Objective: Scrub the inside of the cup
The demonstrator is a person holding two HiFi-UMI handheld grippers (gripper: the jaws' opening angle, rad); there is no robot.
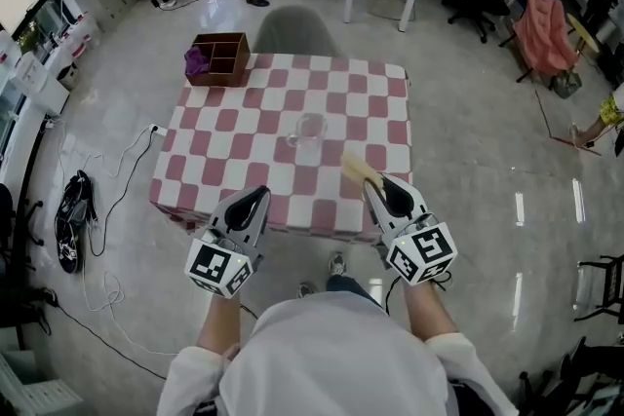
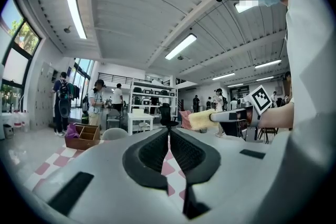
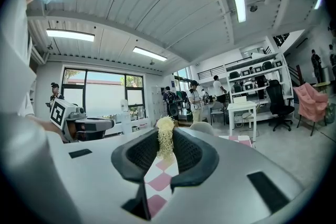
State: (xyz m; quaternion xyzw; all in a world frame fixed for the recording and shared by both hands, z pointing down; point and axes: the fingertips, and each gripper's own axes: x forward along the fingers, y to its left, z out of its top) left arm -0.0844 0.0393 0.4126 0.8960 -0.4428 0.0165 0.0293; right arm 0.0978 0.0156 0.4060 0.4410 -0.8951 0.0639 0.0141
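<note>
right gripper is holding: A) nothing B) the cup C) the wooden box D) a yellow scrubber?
D: the yellow scrubber is pinched between the jaws of the right gripper, while the cup stands apart, untouched.

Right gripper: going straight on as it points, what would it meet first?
Probably the clear cup, touched by the scrubber it holds; height is unclear, so it could pass over or beside it.
</note>
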